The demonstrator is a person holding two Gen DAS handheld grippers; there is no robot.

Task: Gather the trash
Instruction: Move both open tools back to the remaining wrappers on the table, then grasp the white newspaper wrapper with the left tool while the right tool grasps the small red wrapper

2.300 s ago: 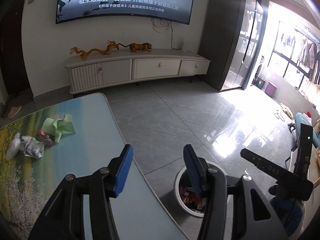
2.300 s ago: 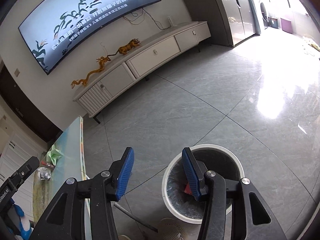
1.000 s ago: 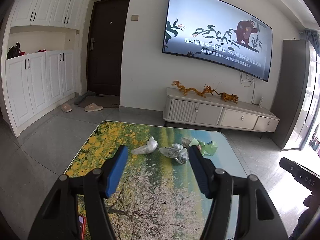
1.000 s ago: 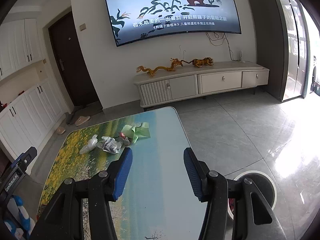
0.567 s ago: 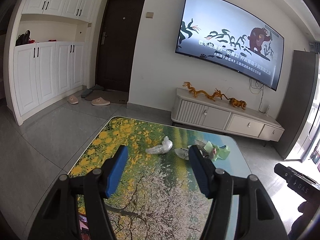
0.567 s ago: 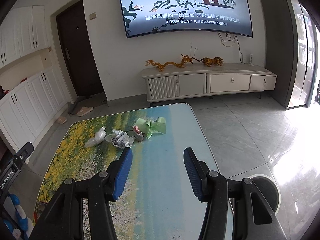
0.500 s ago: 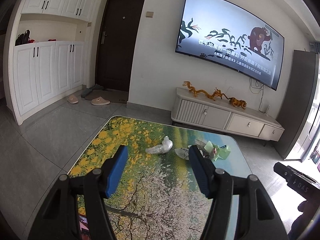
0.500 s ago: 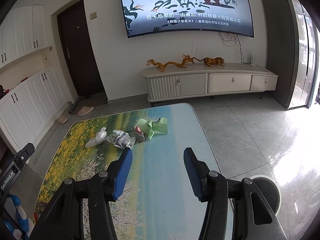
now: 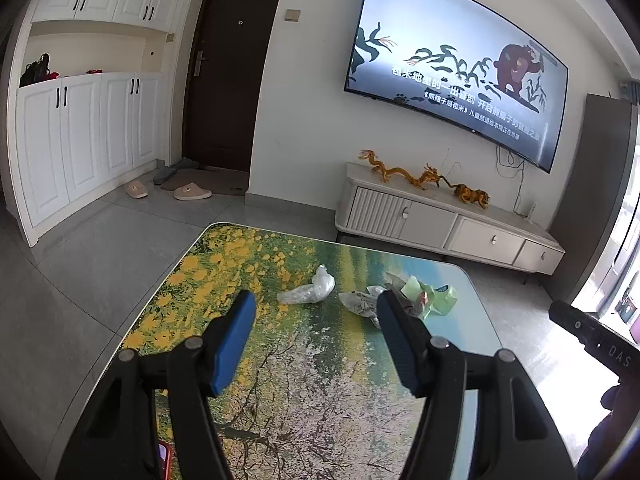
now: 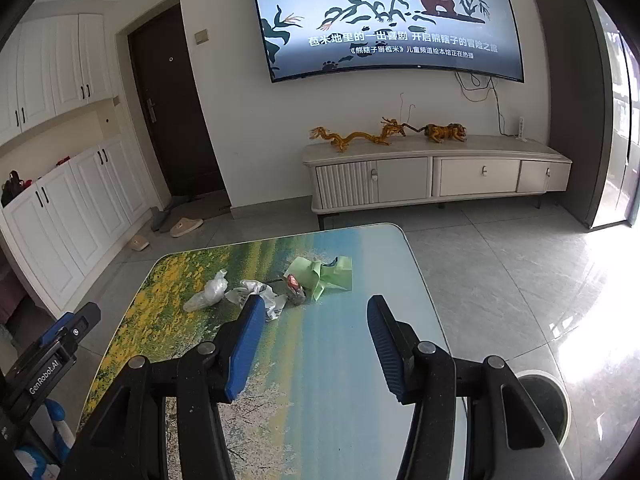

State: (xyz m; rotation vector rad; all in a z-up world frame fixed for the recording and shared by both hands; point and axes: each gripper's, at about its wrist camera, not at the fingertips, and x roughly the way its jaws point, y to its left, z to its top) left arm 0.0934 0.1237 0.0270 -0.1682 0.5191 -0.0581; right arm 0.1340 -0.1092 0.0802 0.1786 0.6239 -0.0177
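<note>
Trash lies in a row near the far end of the painted table (image 9: 312, 364) (image 10: 340, 360): a clear plastic bag (image 9: 308, 290) (image 10: 208, 292), a crumpled silver wrapper (image 9: 360, 304) (image 10: 256, 294), a small red-and-dark wrapper (image 10: 294, 286) and green paper (image 9: 434, 298) (image 10: 324, 272). My left gripper (image 9: 316, 332) is open and empty, above the table short of the plastic bag. My right gripper (image 10: 316, 334) is open and empty, above the table short of the green paper. The bin (image 10: 546, 400) stands on the floor, right of the table.
A white TV cabinet (image 9: 448, 224) (image 10: 436, 176) with dragon and tiger figures stands beyond the table under a wall TV. White cupboards (image 9: 80, 132) and slippers (image 9: 192, 192) are at the left. Grey tiled floor surrounds the table.
Both grippers swung from the bin on the floor to face the table's trash, then drifted slightly closer. Both stay open and empty.
</note>
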